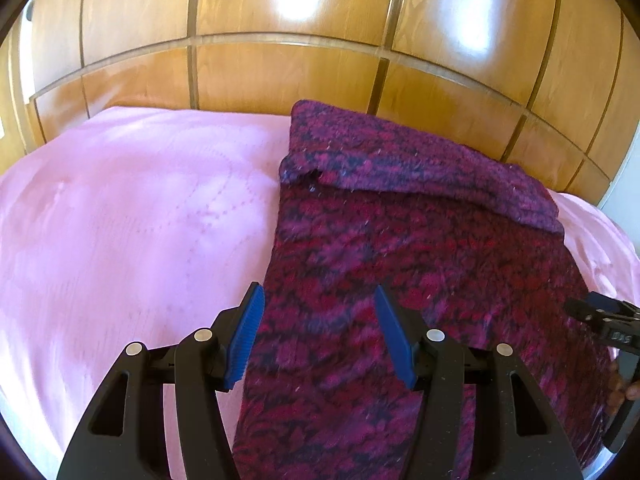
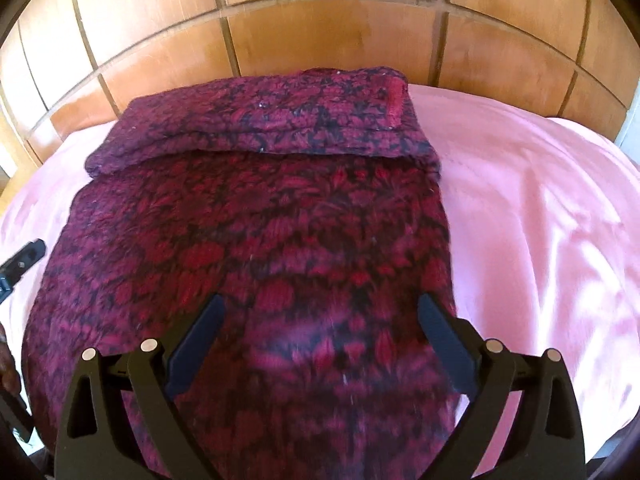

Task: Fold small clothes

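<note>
A knitted garment [image 1: 400,248] in magenta, red and dark blue lies flat on a pink bedcover [image 1: 132,216]. Its far end is folded back over itself into a thick band [image 2: 272,120]. My left gripper [image 1: 318,300] is open and empty, hovering over the garment's left edge near its near end. My right gripper [image 2: 320,308] is open and empty above the garment's near right part [image 2: 280,248]. The right gripper's black body shows at the right edge of the left wrist view [image 1: 604,320], and the left gripper's at the left edge of the right wrist view [image 2: 20,264].
Glossy wooden wardrobe panels [image 1: 280,68] stand right behind the bed's far edge. Pink bedcover stretches to the left of the garment and to its right [image 2: 540,220]. A hand [image 1: 624,388] shows at the right edge.
</note>
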`<state>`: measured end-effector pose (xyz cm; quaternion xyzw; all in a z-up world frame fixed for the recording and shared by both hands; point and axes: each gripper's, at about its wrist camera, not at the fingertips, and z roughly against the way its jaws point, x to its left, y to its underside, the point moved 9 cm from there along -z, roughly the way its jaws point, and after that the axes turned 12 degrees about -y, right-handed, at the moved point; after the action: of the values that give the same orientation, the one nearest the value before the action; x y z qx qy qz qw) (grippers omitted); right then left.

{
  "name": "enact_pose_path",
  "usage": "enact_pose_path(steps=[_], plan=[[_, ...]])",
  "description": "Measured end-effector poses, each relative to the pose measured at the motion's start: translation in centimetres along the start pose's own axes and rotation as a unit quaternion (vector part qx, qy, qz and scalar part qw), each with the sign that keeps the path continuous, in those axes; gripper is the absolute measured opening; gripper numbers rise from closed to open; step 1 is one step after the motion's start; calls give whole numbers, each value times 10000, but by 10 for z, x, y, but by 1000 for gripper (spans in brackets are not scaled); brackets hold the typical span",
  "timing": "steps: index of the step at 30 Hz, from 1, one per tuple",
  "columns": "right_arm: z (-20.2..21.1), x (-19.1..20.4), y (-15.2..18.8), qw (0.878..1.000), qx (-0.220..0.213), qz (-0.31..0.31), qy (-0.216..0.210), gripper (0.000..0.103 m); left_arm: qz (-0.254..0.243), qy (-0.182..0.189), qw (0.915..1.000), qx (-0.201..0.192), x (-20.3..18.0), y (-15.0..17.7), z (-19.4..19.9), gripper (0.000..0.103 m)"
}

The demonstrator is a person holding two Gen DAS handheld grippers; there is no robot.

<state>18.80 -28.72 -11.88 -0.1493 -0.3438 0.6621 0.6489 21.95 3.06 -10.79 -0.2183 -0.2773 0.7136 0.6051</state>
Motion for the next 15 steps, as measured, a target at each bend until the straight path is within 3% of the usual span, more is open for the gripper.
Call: enact_pose_path(steps=[6, 15], plan=[[23, -16, 13, 9994, -177, -304, 34, 97, -32, -33, 9999, 147, 10, 18, -1, 56], [25, -37, 52, 9961, 68, -862, -166, 95, 139, 46, 9986, 514, 30, 52, 0, 56]])
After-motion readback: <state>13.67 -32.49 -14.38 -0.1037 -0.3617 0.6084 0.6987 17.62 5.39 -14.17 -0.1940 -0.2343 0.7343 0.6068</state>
